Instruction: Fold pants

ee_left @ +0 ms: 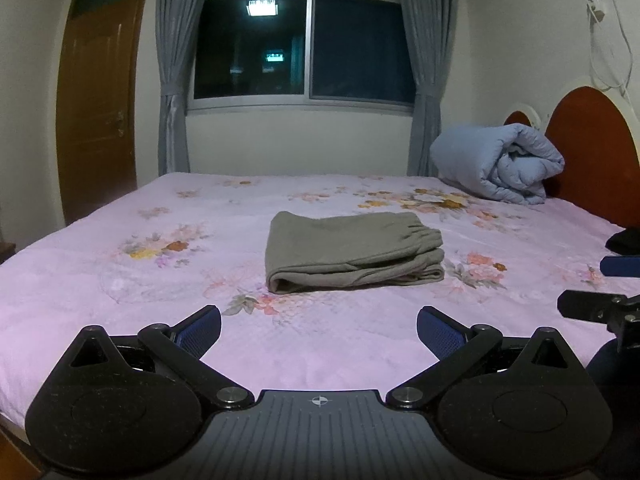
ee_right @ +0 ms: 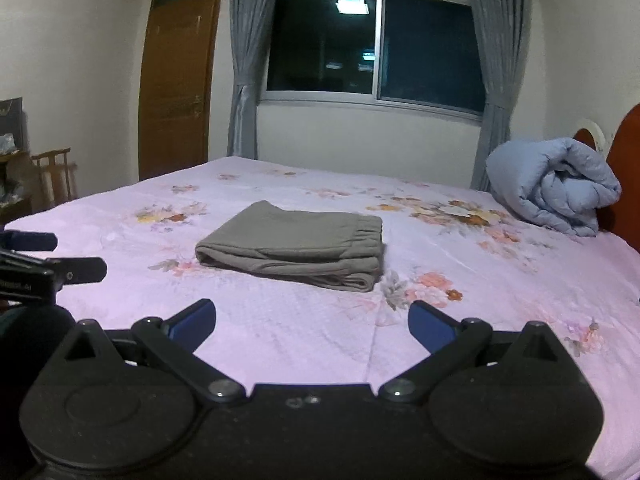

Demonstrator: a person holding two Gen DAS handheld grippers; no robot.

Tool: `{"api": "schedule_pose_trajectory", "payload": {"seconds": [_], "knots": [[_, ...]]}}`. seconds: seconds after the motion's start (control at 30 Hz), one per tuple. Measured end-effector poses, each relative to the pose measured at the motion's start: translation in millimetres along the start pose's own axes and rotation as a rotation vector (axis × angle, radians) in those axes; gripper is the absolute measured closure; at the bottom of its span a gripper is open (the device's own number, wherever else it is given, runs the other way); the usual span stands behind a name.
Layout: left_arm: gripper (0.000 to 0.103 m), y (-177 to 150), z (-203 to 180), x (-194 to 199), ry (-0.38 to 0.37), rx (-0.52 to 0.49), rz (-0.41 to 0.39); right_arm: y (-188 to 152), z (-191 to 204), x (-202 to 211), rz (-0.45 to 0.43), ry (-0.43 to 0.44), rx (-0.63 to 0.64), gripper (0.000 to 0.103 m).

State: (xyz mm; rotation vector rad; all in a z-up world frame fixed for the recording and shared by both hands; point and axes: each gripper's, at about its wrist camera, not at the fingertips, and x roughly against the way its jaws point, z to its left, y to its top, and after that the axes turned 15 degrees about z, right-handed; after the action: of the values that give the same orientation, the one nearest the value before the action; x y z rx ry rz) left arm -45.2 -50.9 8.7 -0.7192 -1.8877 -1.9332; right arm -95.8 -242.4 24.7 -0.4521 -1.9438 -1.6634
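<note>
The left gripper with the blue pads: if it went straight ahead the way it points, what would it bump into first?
Probably the folded grey-brown pants, lying ahead of the open left gripper on the pink floral bedsheet. If it skims low, the sheet might come first; depth is unclear.

Colours on the bed

Folded grey-olive fabric pants (ee_left: 352, 250) lie on a pale pink bedsheet (ee_left: 120, 280) printed with orange and pink flowers; a rolled light-blue quilted duvet (ee_left: 500, 164) sits at the reddish-brown wooden headboard (ee_left: 592, 152); grey curtains (ee_right: 244, 60).
</note>
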Motion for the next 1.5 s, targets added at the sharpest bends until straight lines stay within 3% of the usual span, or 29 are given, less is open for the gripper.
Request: {"api": "schedule_pose_trajectory", "payload": {"seconds": [0.3,1.5], "knots": [[0.000,0.3,-2.2,0.3,-0.006,-0.012,0.003,0.7,-21.6,-4.0,0.018,0.022,-0.131,0.006],[0.000,1.3,-0.8,-1.4,-0.009,-0.022,0.008,1.7,-19.3,-6.6,0.034,0.019,-0.117,0.006]]}}
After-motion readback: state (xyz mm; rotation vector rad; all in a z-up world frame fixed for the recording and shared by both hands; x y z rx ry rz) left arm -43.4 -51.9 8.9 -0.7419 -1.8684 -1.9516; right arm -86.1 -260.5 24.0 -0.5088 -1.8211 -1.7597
